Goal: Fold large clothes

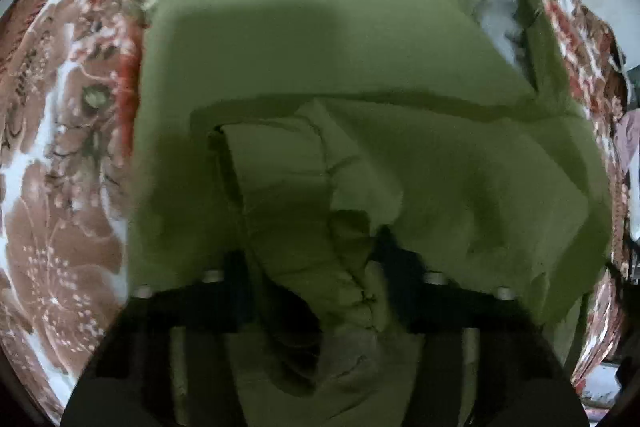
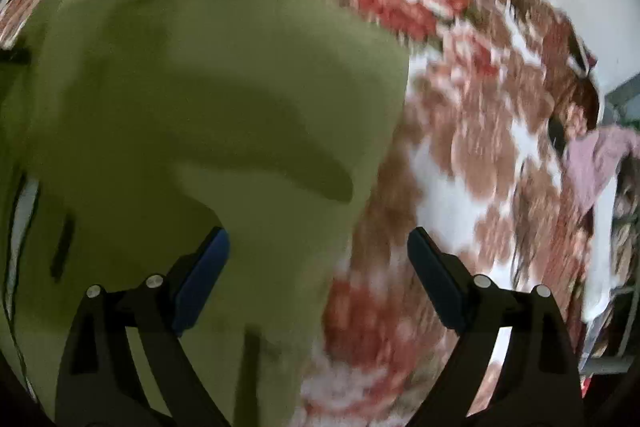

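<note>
Green garment (image 1: 360,67) spread on floral bedspread (image 1: 60,187). L gripper (image 1: 316,259) clamped on bunched seam fold near garment edge. R gripper (image 2: 318,259) fingers wide apart, empty, over garment's right edge; cloth lies to its left.

No text, labels or numbers readable — anywhere.

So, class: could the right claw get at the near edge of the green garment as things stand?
Probably yes. The right claw stands open and empty, pointing down with the green garment edge between its fingers and nothing over it on the floral bedcover.
</note>
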